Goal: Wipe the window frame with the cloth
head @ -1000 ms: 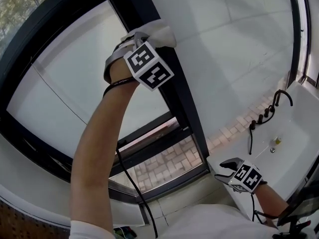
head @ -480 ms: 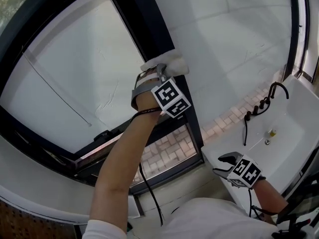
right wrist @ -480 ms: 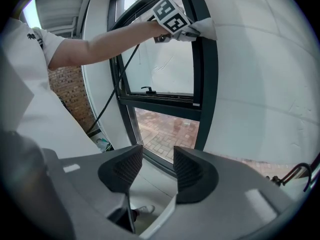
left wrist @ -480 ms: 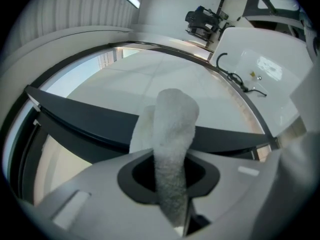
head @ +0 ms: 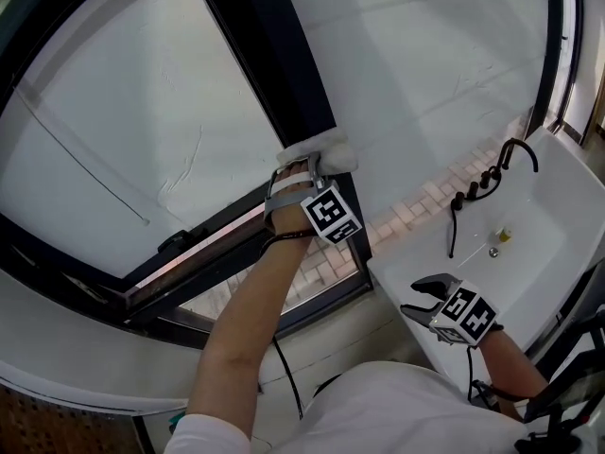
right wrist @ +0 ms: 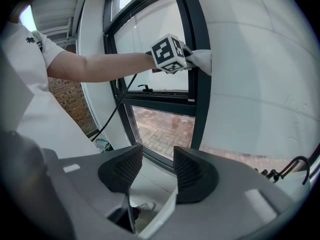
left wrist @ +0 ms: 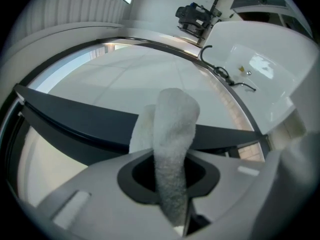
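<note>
Here, left claw pinches white cloth against the window frame, a grip only its own view shows; right claw gapes, empty.

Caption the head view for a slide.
Left gripper holds a white cloth against the dark window frame; right gripper hangs open and empty near the white basin.

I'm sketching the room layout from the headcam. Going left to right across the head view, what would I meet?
In order: large pale glass window pane → fluffy white cloth → right gripper, jaws apart and empty → black curved tap.
</note>
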Available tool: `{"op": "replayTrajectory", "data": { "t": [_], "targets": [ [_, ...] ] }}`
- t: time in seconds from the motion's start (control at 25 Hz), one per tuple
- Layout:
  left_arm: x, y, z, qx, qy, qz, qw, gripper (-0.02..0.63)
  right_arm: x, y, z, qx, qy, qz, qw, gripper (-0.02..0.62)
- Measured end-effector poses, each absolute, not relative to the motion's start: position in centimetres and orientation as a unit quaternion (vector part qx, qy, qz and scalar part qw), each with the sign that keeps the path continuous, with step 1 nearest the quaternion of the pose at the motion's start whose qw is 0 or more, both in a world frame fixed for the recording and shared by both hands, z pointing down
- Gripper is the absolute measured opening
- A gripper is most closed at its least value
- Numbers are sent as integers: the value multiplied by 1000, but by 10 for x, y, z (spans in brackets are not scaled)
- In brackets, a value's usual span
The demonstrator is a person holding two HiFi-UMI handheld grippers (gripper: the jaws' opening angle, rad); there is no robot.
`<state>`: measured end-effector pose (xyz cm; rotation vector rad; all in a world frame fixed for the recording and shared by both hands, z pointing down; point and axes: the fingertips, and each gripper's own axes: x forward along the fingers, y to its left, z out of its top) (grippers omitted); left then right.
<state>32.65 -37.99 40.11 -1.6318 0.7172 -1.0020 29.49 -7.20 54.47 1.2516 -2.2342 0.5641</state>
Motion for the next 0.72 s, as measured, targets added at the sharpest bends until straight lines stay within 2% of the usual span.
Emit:
{"op": "replayTrajectory", "data": {
  "t": [0.44,0.72],
  "targets": [
    [326,-377,547,-694,266,-462,483,97,313,-62,555,464,-812,231,268,195],
    [325,-374,592,-702,252,-480,461,98,319,-64,557,464,-809,239,272,195]
  ]
}}
